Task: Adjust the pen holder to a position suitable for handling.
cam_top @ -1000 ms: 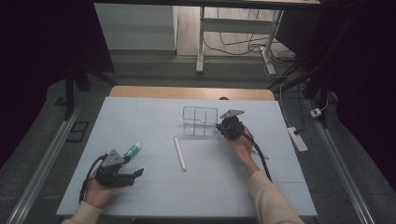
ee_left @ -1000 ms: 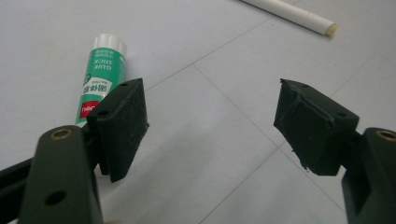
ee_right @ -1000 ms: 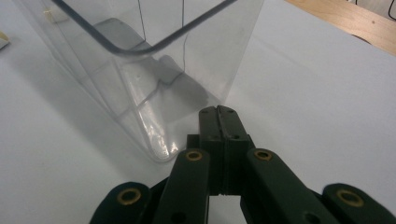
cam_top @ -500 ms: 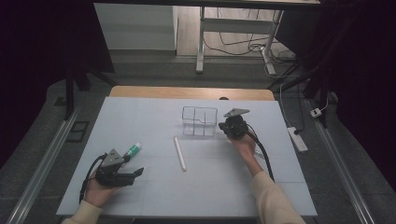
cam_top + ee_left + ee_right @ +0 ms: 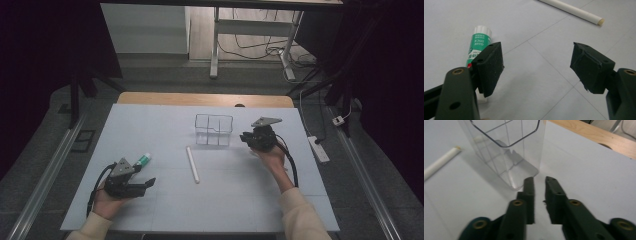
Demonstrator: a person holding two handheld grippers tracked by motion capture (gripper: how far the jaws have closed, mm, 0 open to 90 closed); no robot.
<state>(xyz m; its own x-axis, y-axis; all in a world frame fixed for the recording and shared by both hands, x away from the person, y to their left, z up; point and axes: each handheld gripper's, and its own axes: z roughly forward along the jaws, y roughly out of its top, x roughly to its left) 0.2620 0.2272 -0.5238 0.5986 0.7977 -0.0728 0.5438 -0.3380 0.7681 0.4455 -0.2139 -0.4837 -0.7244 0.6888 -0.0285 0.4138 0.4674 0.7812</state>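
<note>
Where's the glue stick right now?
In the high view the glue stick lies on the white table at its left side, just beyond the open left claw, well left of the white tube.

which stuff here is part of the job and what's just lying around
In the job:
left gripper, open
green-and-white glue stick
clear plastic divided organiser box
right gripper, near the box
long white paper tube

Lying about:
white power strip
floor cables
</note>
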